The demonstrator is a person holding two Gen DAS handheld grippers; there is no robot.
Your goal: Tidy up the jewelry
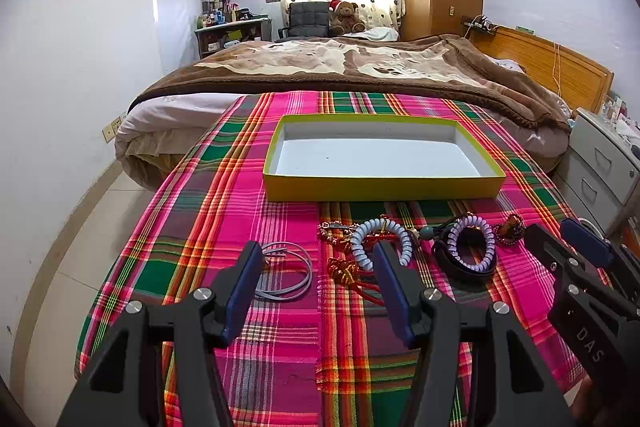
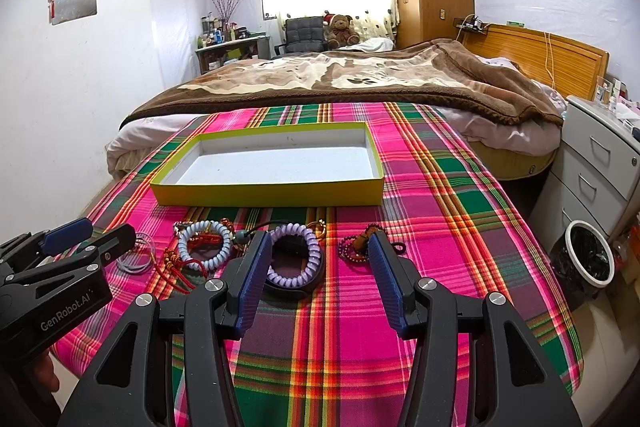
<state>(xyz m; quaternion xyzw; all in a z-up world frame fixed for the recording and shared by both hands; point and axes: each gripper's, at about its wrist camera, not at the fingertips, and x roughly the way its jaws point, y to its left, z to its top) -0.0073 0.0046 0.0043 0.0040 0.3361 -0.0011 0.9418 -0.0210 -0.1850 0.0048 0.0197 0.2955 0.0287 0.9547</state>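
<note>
We hold both grippers wide, empty: left gripper, right gripper. Lilac coiled plastic bracelet lies just beyond the right gripper's left finger, nearer it. Empty yellow cardboard tray sits farther, left.

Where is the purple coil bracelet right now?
The purple coil bracelet lies on the plaid cloth in front of the yellow box, right of the pale blue coil bracelet, by the right gripper's left finger.

The left hand-held gripper and the right hand-held gripper sit side by side, tilted downward, jaws spread wide and gripping nothing. A sliver of hand, seemingly, shows behind the left one.
</note>
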